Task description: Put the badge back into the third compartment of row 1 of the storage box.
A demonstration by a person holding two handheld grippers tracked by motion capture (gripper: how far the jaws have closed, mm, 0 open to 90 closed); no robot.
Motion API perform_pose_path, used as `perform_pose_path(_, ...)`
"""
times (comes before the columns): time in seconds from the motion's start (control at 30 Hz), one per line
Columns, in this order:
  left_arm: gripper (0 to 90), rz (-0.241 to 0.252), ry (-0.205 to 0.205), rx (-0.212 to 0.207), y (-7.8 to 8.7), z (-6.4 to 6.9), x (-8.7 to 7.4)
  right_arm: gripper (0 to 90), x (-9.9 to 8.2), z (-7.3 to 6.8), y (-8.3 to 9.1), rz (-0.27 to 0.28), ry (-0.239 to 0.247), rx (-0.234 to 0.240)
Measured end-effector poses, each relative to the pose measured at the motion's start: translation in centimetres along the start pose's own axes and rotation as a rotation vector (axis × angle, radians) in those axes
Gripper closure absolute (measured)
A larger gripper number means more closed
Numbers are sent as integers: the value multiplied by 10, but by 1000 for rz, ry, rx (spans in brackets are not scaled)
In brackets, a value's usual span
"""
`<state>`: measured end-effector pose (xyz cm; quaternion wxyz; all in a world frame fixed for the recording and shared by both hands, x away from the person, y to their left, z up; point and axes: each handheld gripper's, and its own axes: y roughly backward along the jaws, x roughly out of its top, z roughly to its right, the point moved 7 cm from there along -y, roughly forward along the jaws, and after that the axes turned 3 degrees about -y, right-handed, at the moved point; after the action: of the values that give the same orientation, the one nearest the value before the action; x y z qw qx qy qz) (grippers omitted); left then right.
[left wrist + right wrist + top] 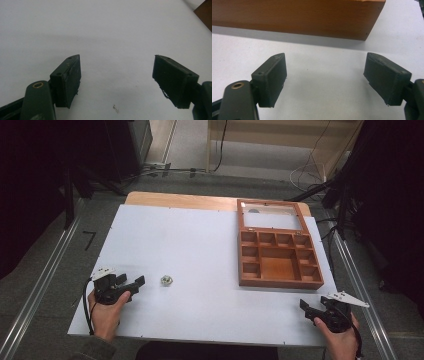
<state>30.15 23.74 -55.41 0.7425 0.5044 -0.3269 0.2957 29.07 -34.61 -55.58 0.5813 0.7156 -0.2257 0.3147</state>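
Metal nut (166,280) lies alone on the white bench (200,250), just beyond your left gripper (138,284) and well apart from the wooden box (278,265). Your left gripper's fingers (67,80) are spread wide with bare white surface between them, and they pinch nothing. Your right gripper (306,307) rests at the bench's near right corner, its fingers (270,77) likewise spread and empty, facing the box's orange-brown side wall (297,17) close ahead. That box sits on the right half of the bench, its glass-paned lid (272,216) thrown open and lying flat behind it; small compartments ring one larger middle one, and all look empty from above. White sheeting covers a pale wood top whose far edge shows. Around the bench you have grey carpet (55,255), metal rails on both sides, and cables trailing on the floor beyond.
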Motion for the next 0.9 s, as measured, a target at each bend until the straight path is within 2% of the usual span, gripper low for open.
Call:
perform_pose_path(0.4, 267, -11, 2, -25, -5, 6, 0, 169, -1, 0, 0, -6, 4, -4)
perform_pose_path(0.9, 267, -30, -17, -51, -11, 16, -2, 169, -1, -1, -1, -11, 8, -2)
